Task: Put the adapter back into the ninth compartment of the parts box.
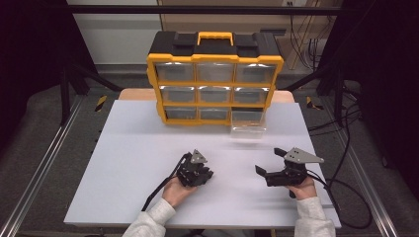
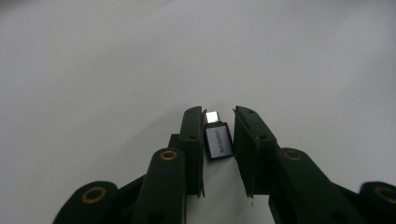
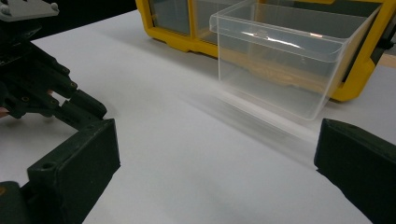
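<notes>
A small dark adapter with a white label and a metal plug (image 2: 217,139) lies on the white table (image 1: 138,153). My left gripper (image 2: 217,135) points down at it, and both jaws press on its sides. In the high view that gripper (image 1: 200,174) is left of centre near the front edge, in a hand. My right gripper (image 1: 269,161) lies level to its right, jaws wide apart with nothing between them. In the right gripper view, my right gripper (image 3: 217,140) faces a clear plastic drawer (image 3: 280,70).
A yellow and black parts organiser (image 1: 215,79) with several clear drawers stands at the back of the table. Its bottom right drawer (image 1: 248,123) is pulled out and rests on the table in front of it. Cables trail off the right edge.
</notes>
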`<state>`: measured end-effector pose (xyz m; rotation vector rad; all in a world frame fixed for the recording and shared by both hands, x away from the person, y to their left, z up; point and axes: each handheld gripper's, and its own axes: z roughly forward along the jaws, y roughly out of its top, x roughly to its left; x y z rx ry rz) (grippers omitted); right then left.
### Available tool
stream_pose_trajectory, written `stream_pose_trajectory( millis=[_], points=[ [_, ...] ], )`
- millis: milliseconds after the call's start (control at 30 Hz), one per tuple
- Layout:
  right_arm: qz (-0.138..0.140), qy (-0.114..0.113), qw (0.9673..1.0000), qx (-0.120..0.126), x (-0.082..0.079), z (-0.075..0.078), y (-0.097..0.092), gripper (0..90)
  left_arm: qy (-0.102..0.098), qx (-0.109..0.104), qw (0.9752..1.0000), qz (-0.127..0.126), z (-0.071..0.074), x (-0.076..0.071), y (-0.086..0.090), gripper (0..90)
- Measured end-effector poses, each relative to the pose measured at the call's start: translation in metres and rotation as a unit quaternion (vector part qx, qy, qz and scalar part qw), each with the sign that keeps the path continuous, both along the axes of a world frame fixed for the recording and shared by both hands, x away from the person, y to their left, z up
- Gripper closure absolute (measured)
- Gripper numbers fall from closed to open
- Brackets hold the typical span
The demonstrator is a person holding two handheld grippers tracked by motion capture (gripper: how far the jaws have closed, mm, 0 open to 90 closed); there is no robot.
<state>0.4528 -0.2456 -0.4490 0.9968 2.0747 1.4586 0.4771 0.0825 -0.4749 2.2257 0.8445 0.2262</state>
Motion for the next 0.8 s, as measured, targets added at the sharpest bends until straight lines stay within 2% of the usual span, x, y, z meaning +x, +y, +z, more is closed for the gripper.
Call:
stream_pose_trajectory(
  millis=[400,800],
  points=[
    [0.000,0.000,1.0000,0.001,-0.0001,0.0001,0.0000,0.7,0.002,0.000,1.0000,0.000,0.0003,0.0010,0.0007,75.3],
    [0.000,0.001,1.0000,-0.001,0.0001,-0.0003,0.0003,0.7,0.000,-0.011,0.9999,-0.001,0.0055,0.0007,0.0028,75.6]
  ],
)
